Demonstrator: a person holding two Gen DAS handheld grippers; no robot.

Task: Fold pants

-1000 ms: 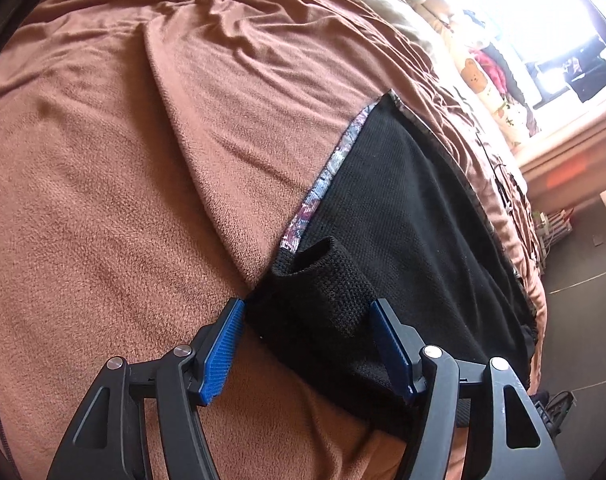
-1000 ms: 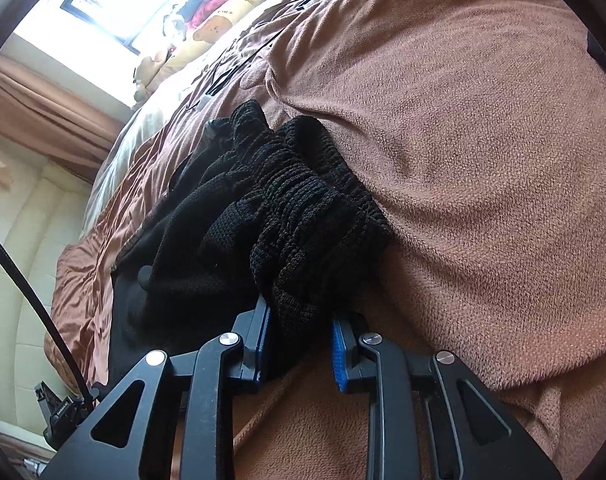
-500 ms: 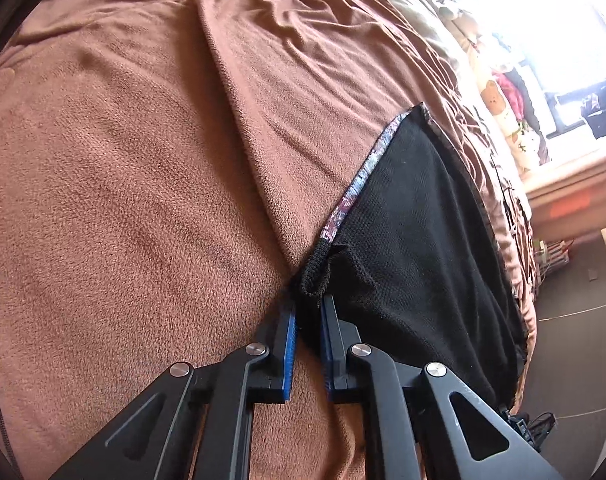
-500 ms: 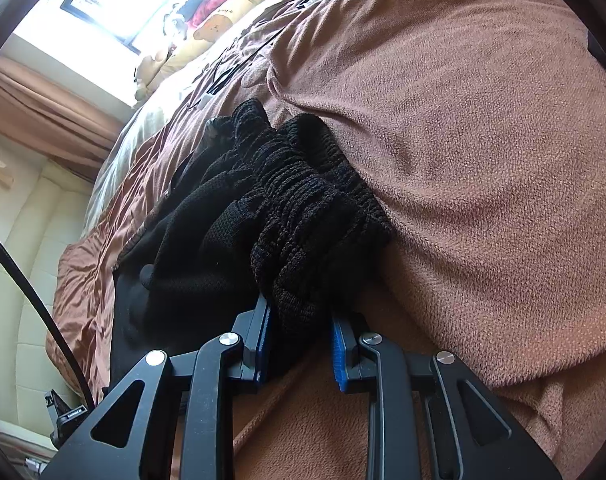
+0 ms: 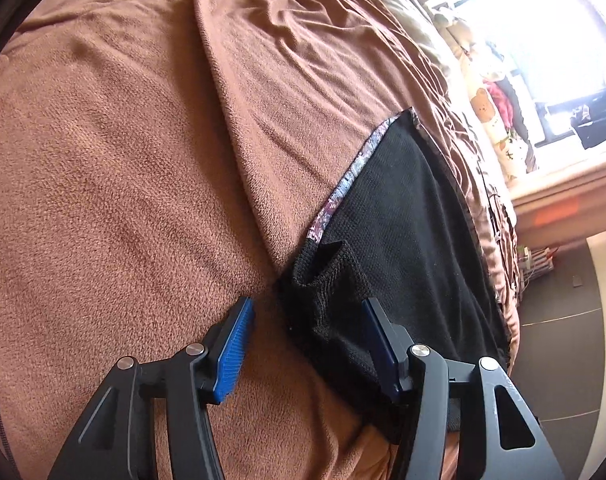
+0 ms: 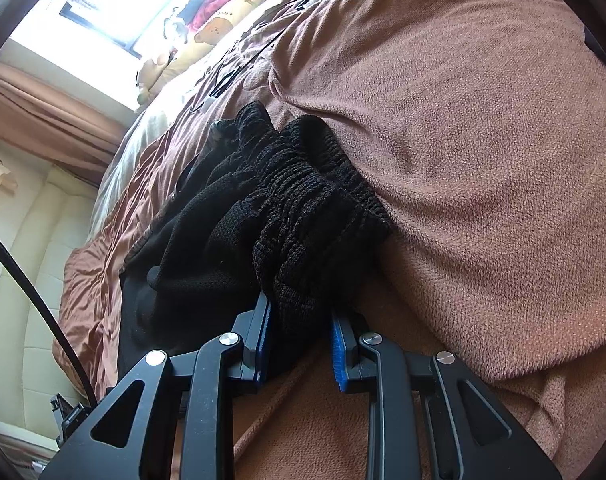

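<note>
1. We see the black pants [image 5: 407,240] lying on the brown blanket [image 5: 123,160].
2. Our left gripper [image 5: 307,328] jaws are opening; the cuff sits between them, unclamped.
3. Our right gripper [image 6: 301,320] stands narrowly parted, clamping the gathered waistband [image 6: 311,216].

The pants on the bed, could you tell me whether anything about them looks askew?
Yes: the waistband is bunched in the right gripper, while the cuff gapes between the opening left gripper.

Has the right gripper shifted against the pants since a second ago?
No. The right gripper stays clamped on the gathered waistband of the black pants, same spot against the brown blanket.
</note>
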